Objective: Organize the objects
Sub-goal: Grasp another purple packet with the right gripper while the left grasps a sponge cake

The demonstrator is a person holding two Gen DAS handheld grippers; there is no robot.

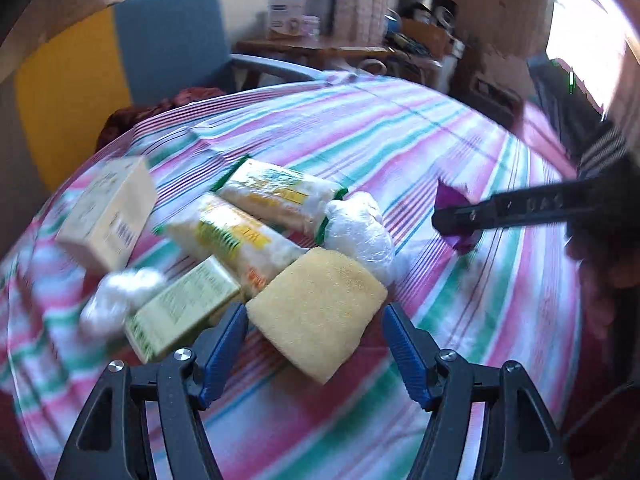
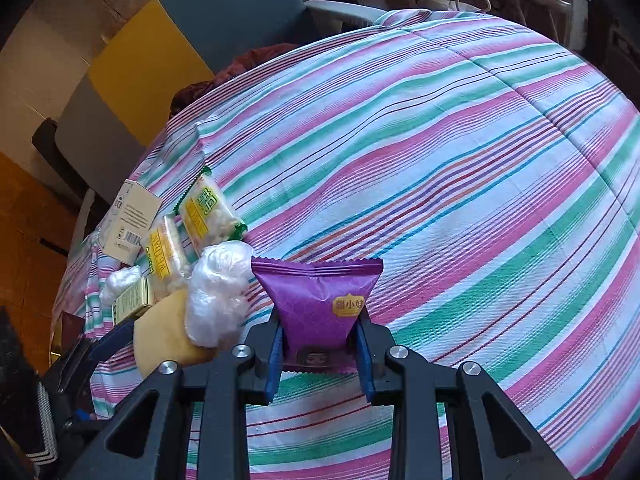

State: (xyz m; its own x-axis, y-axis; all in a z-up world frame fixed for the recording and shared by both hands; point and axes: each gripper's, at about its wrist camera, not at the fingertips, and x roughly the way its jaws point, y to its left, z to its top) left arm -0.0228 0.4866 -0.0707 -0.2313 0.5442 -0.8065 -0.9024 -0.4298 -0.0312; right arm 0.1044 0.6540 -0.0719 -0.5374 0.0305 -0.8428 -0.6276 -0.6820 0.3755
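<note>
Our left-wrist view is blurred, so box print is unreadable. The purple snack packet (image 2: 320, 304) stands upright, crimped edge up, clenched in our right gripper (image 2: 320, 344) above the striped cloth (image 2: 460, 184). Our left gripper (image 1: 316, 336) gapes wide around the yellow sponge (image 1: 320, 308), beside 2 green-edged packets (image 1: 256, 216).

right hand-held gripper (image 2: 320, 344) clamps purple snack packet (image 2: 316, 300) above striped cloth (image 2: 460, 200)

2 boxes (image 1: 108, 216), 2 snack packs (image 1: 280, 192), 2 bags (image 1: 360, 232)
</note>
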